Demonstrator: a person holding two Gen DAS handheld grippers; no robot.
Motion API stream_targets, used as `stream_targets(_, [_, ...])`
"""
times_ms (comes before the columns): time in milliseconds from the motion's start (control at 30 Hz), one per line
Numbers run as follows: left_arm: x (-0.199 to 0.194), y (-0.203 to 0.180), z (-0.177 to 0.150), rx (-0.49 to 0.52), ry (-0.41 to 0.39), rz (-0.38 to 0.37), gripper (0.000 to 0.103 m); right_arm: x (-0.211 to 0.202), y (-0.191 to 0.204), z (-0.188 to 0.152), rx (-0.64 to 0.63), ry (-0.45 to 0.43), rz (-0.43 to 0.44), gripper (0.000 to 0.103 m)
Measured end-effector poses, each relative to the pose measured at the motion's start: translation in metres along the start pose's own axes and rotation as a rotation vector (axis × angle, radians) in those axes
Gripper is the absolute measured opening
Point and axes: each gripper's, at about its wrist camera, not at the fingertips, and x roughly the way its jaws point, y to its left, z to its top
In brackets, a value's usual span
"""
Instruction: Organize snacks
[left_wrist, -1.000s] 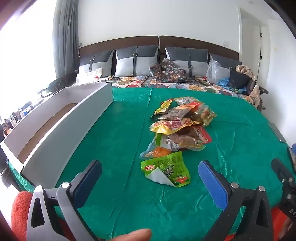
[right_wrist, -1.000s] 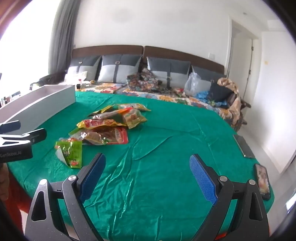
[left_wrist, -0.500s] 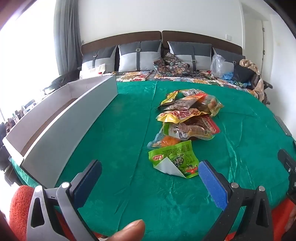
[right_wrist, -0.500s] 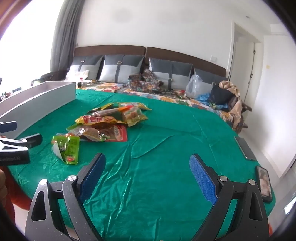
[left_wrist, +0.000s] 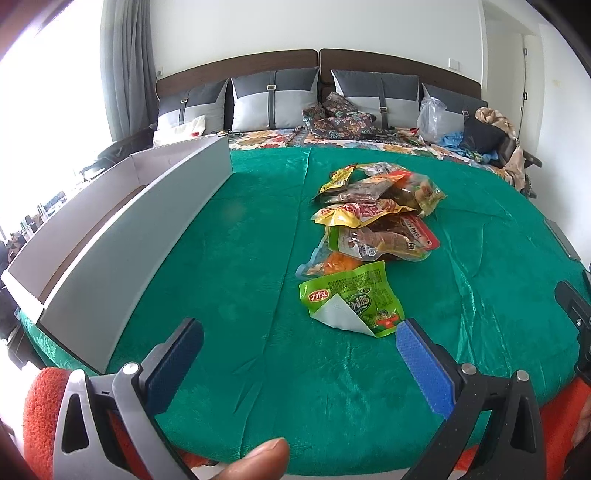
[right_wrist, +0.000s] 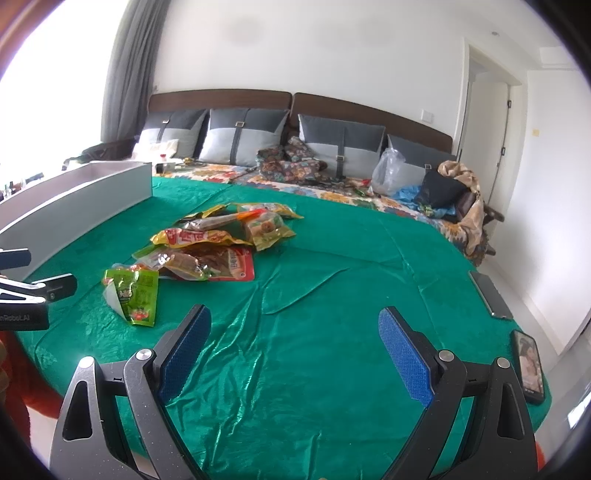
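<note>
Left gripper (left_wrist: 299, 354) jaws spread wide, nothing between them; right gripper (right_wrist: 295, 345) likewise wide and empty, both hovering over the near edge of the green tablecloth (left_wrist: 240, 266). Judgement: task barely begun, since every snack visible lies loose on the cloth. Nearest item is the green packet (left_wrist: 351, 301), one corner folded over showing its white inside, just ahead of the left gripper's right pad. Behind it, touching and overlapping, the snack pile (left_wrist: 373, 221): clear, red, yellow and orange packets running away from the camera. To the left, well apart from the pile, stands the long white box (left_wrist: 122, 236); the visible part of its floor looks bare, the rest is hidden by its wall. All packets remain to be moved, presumably into it. Cloth is wrinkled and glossy. Two phones (right_wrist: 530, 363) lie at its right edge. Beyond: bed with patterned cover, grey cushions (right_wrist: 243, 136), brown headboard, curtain at a bright window, white walls.
</note>
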Motion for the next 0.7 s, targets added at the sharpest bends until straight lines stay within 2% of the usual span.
stream_targets(700, [0.0101, 0.0083, -0.0039, -0.012, 0.038, -0.006, 0.103, 0.0058, 0.0049, -0.0045, -0.02, 0.023, -0.001, 0.094])
